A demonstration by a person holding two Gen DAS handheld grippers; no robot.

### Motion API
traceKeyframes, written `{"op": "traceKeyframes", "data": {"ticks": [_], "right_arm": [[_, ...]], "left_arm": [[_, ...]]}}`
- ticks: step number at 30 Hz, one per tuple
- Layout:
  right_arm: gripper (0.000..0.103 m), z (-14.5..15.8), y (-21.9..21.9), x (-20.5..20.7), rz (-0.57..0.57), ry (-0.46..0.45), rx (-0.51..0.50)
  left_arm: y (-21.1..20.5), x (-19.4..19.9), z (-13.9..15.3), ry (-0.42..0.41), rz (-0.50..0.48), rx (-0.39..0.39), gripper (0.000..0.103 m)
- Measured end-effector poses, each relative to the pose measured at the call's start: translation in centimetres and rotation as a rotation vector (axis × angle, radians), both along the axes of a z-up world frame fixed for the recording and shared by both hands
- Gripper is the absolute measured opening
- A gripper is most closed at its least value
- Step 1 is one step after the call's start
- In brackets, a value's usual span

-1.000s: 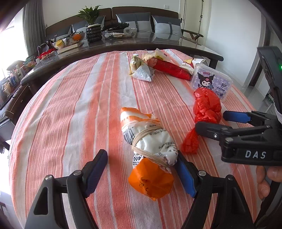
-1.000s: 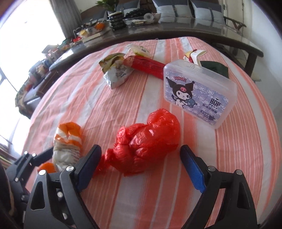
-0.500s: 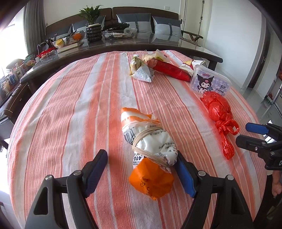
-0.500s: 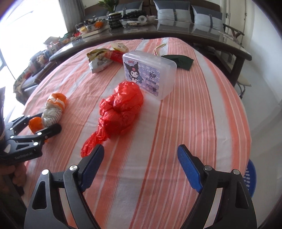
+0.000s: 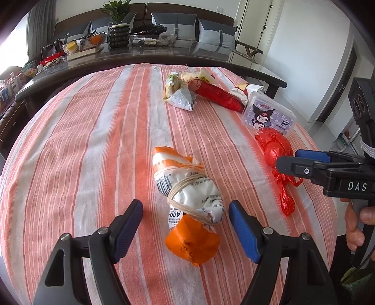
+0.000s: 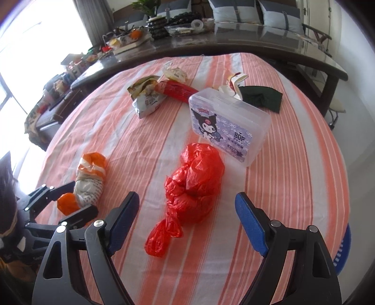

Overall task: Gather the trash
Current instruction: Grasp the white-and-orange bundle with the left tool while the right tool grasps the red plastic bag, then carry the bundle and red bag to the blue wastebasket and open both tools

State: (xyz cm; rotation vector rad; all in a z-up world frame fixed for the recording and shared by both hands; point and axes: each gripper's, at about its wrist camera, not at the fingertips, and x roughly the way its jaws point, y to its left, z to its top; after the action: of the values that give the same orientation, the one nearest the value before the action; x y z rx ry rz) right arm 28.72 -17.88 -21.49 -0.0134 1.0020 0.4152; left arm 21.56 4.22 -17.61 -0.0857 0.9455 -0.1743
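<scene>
Striped tablecloth (image 6: 293, 164), potted plant (image 5: 116, 9), sofa cushions (image 5: 174, 21) in bkgd.

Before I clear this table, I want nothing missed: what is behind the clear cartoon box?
Behind the clear cartoon box lie a dark green cloth and a torn white wrapper, both on the striped tablecloth. The box hides their near edges, so anything tucked under there cannot be seen.

Bright daylight floods in from a window (image 6: 28, 47) at far left, blown out to white. Shadows are faint. Fisheye curvature bends the edges, corners vignette black, and focus stays sharp.
</scene>
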Motion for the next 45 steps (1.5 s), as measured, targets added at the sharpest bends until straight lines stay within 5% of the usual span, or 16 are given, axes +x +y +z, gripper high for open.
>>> {"op": "traceKeyframes", "data": {"ticks": [3,4,5,9,24,45], "right_arm": [[0.080,-0.5,0.2,0.7,-0.015,0.021,-0.017],[0.077,-0.7,0.2,0.9,-0.021,0.026,-0.022],[0.075,-0.9,0.1,1.1,-0.029,0.032,-0.023],[0.046,-1.0,-0.4,0.8,-0.019,0.039,-0.001],[0.044,1.3,-5.6,-4.6,0.062,-0.025,0.056],[0.044,2.3,-14.9,-5.9,-0.037,-0.054,0.081]], "left_arm": [[-0.4,0.1,0.1,-0.013,0.006,0.032,0.072],[-0.4,0.0,0.2,-0.019,0.003,0.035,0.065],[-0.4,0.0,0.2,-0.016,-0.007,0.031,0.047],[-0.2,-0.4,0.4,-0.026,-0.011,0.021,0.045],[-3.7,-3.0,2.9,-0.081,-0.077,-0.080,0.044],[-15.3,-2.6,4.2,-0.097,-0.260,0.007,0.044]]}}
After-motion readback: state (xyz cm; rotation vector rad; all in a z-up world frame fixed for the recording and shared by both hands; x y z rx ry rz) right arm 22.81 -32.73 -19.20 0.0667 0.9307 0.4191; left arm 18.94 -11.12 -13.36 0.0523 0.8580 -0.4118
